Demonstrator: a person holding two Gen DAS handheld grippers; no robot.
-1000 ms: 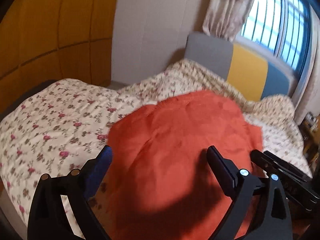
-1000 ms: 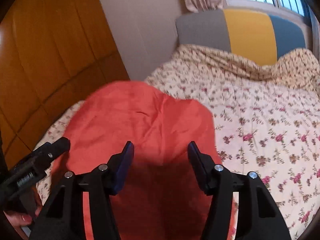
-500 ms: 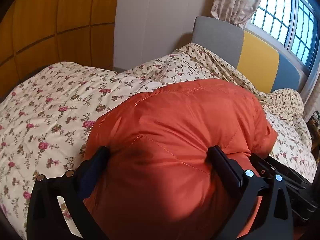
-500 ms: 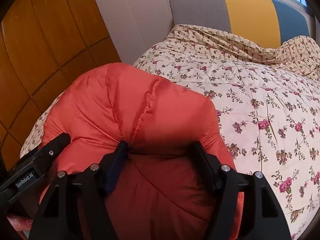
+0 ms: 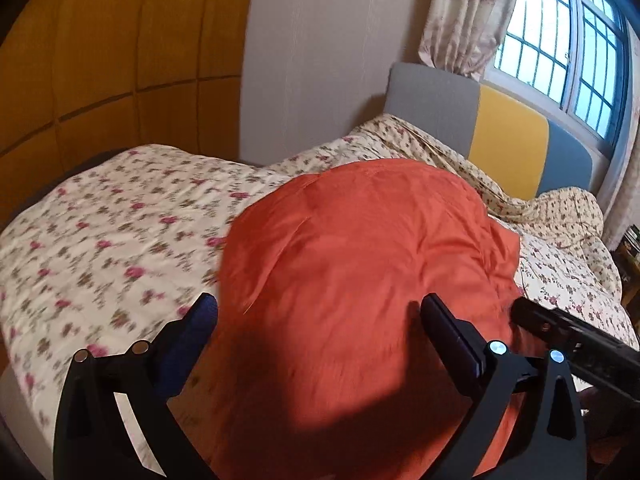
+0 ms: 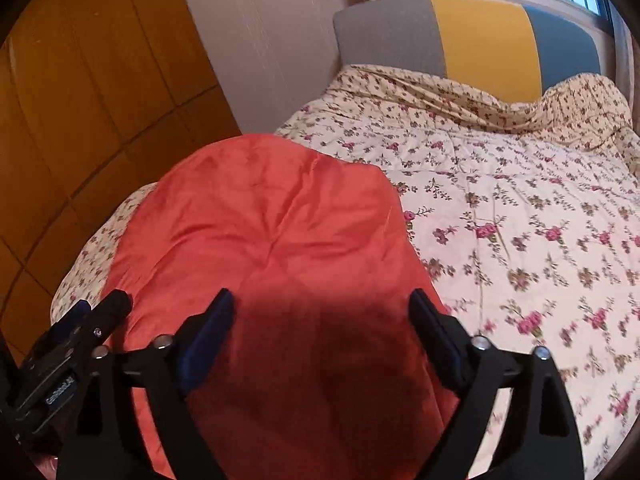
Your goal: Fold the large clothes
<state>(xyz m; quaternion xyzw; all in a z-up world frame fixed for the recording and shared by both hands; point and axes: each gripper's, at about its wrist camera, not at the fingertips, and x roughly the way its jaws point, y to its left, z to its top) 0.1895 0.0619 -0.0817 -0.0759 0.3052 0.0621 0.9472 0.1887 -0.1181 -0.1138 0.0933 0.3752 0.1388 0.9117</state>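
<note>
Lower and flatter than half a second ago, the orange padded jacket [image 5: 360, 280] lies on the floral quilt [image 5: 112, 240]. Both tools, left [image 5: 318, 316] and right [image 6: 320, 312], gape above it, holding nothing. Only the left view shows the window [image 5: 560, 40]; the right shows more open quilt.

Puffy orange quilted jacket [image 5: 360, 280] on the floral-quilted bed [image 6: 520, 220], near its foot, tri-colour padded headboard [image 6: 480, 40] behind, wooden panelled wardrobe [image 5: 100, 60] left
</note>
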